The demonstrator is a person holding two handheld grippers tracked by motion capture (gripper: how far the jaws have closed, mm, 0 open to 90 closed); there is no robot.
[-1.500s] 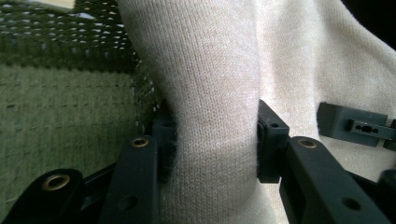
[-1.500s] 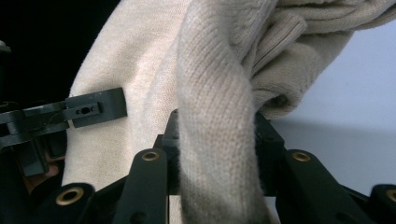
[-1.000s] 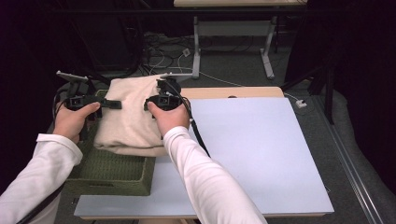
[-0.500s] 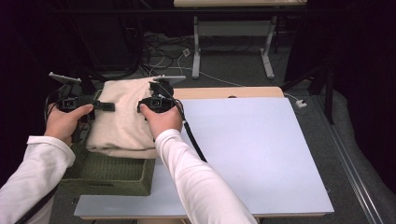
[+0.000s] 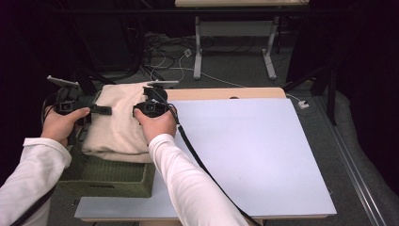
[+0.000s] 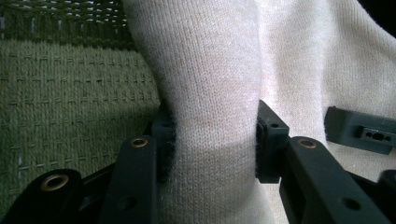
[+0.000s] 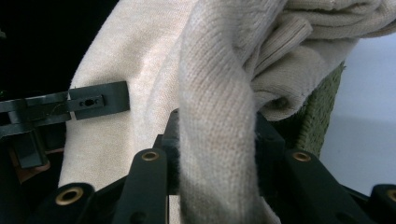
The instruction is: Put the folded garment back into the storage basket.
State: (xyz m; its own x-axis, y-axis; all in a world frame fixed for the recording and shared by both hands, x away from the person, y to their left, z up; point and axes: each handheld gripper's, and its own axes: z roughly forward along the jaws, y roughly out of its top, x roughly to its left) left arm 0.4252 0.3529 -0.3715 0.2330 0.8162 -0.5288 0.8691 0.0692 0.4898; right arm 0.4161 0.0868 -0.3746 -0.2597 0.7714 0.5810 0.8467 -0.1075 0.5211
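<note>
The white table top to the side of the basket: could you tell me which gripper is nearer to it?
Right. The right gripper grips the cream sweater at the white table top's edge; the left gripper grips it over the green basket's far side.

Cream knit sweater [image 5: 117, 125], green woven basket [image 5: 108, 176]

No readable text or labels

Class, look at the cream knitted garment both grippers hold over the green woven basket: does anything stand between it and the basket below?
Nothing visible does. The cream knitted garment is pinched by the left gripper and right gripper, and it already drapes over the green woven basket; what lies inside the basket is hidden.
</note>
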